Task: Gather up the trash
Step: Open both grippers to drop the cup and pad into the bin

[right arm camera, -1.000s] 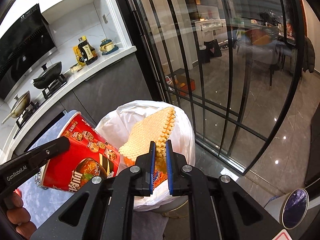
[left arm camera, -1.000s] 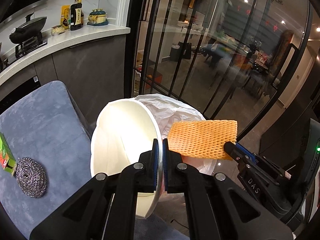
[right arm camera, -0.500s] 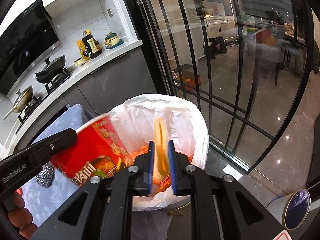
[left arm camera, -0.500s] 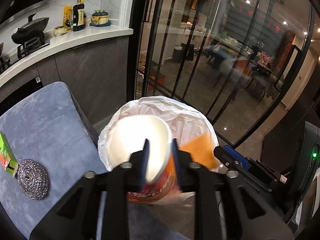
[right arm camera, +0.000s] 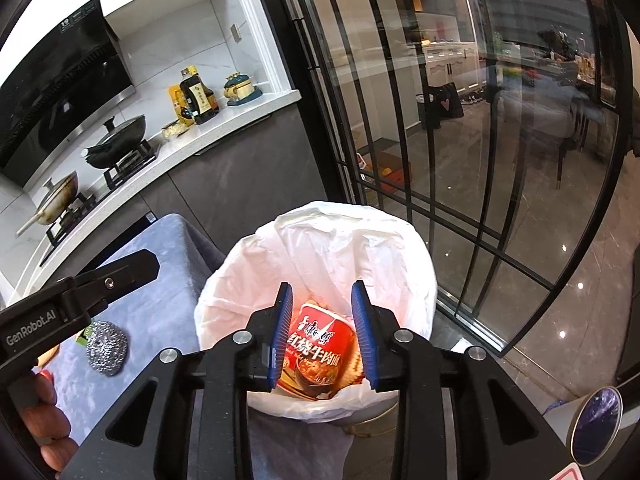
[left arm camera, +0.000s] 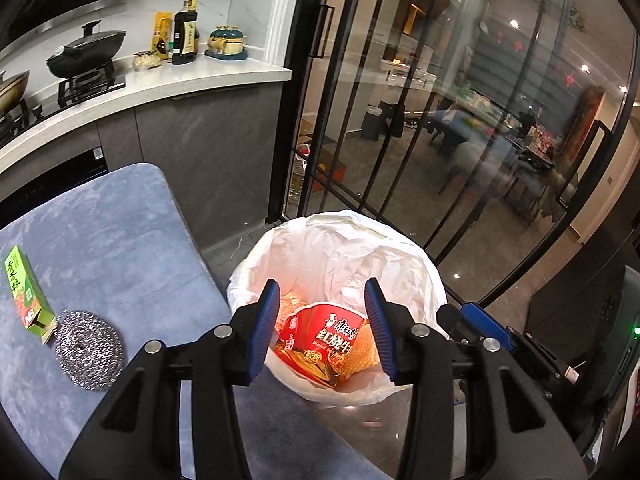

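Note:
A trash bin lined with a white bag (left arm camera: 340,248) (right arm camera: 352,236) stands beside the grey-blue covered table. A red instant noodle cup (left arm camera: 324,338) (right arm camera: 316,356) lies inside it, with the orange foam net (left arm camera: 366,354) next to it. My left gripper (left arm camera: 322,320) is open and empty above the bin's near rim. My right gripper (right arm camera: 323,330) is open and empty, also above the bin. The right gripper's finger shows in the left wrist view (left arm camera: 480,322); the left gripper shows at the left of the right wrist view (right arm camera: 80,300).
A steel wool scrubber (left arm camera: 88,348) (right arm camera: 107,350) and a green box (left arm camera: 26,294) lie on the grey-blue cloth (left arm camera: 100,232). A kitchen counter with pans and bottles (left arm camera: 184,32) runs behind. Black-framed glass doors (left arm camera: 400,120) stand behind the bin.
Both grippers have opened. The noodle cup dropped from the left gripper and the orange net from the right gripper into the bin.

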